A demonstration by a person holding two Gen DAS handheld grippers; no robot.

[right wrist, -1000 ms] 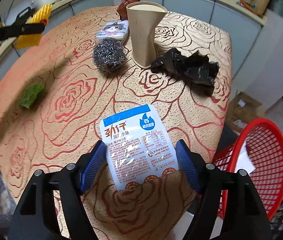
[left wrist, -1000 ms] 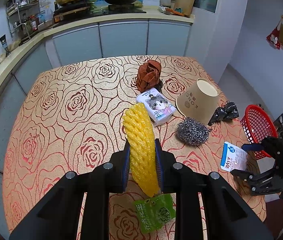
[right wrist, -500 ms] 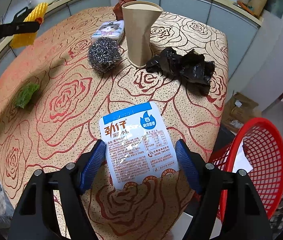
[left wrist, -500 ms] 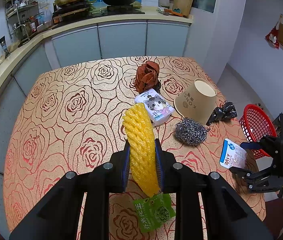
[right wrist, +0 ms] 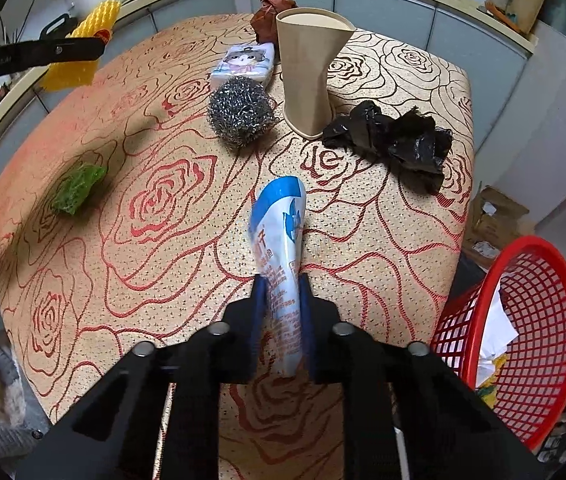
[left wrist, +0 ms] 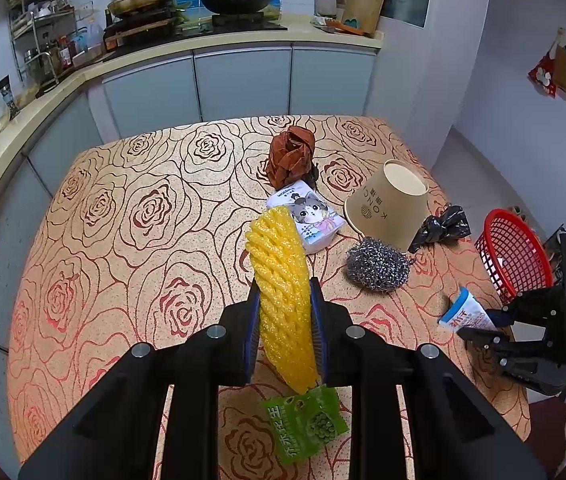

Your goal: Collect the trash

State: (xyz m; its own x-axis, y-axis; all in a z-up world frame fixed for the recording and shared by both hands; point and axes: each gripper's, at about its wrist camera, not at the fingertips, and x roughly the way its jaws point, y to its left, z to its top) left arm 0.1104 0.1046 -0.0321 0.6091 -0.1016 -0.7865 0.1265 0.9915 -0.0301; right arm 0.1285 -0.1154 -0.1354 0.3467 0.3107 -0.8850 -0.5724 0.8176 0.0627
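Nearby, steel scrubber [right wrist: 242, 111], paper cup [right wrist: 310, 68], black bag [right wrist: 397, 144] crowd the table [right wrist: 163, 240].

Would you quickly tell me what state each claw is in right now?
Left claw: closed on the yellow foam net.
Right claw: closing on the blue-and-white wrapper, pinched between its pads.

The upturned paper cup [left wrist: 391, 204] reads "KONO".

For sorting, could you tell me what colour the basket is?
Red basket, clearest in the right wrist view.
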